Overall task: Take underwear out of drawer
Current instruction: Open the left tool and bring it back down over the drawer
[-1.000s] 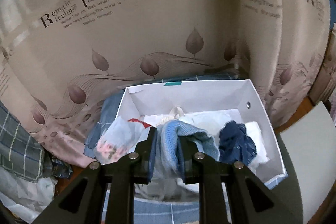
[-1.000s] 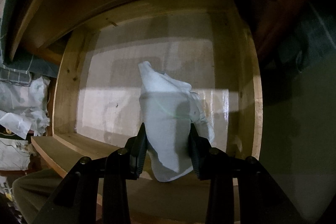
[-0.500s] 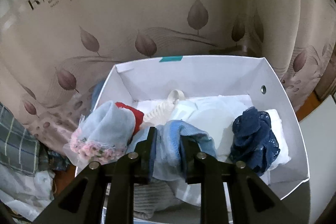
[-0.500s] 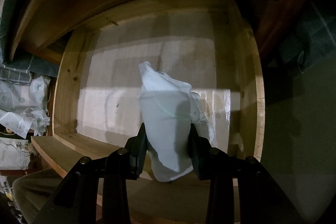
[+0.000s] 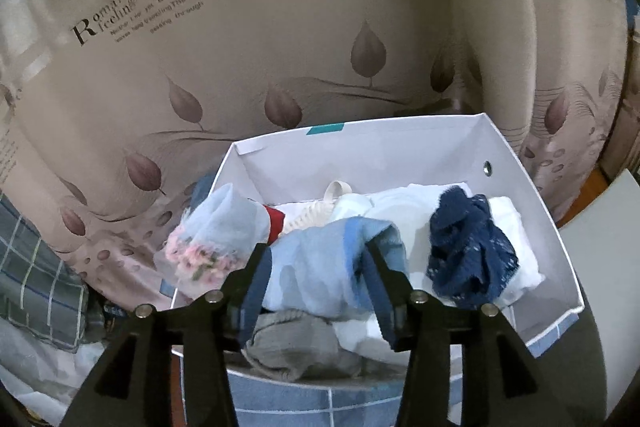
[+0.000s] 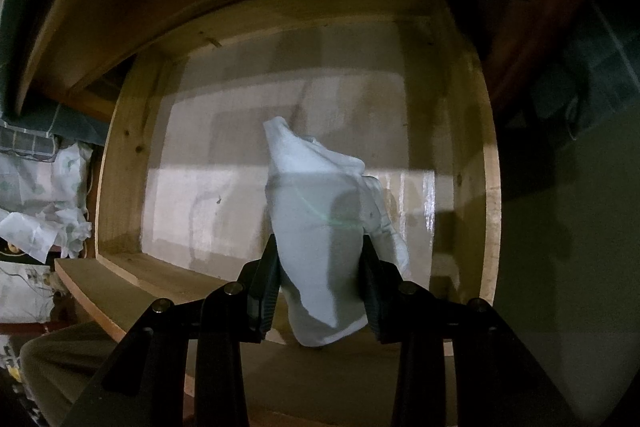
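Observation:
My left gripper (image 5: 316,251) hangs over a white box (image 5: 400,125) heaped with underwear. Its jaws are opening, and a light blue pair (image 5: 320,267) lies slack between them on the pile, one fold draped over the right fingertip. A navy lace pair (image 5: 468,259) sits at the right of the box and a sheer pale blue pair with pink flowers (image 5: 216,231) hangs over its left wall. In the right wrist view my right gripper (image 6: 320,247) is shut on a white pair (image 6: 312,195), held above the wooden drawer (image 6: 120,167), whose bottom shows nothing else.
A leaf-print curtain (image 5: 280,27) hangs close behind the box. Plaid cloth (image 5: 28,267) lies to its left, a white board (image 5: 600,247) to its right, and a grey garment (image 5: 296,347) at its near edge. Crumpled pale cloth (image 6: 40,207) lies left of the drawer.
My left gripper has sunk toward the box and its jaws have spread apart, letting the light blue pair settle on the pile. The right gripper and its white pair have not moved.

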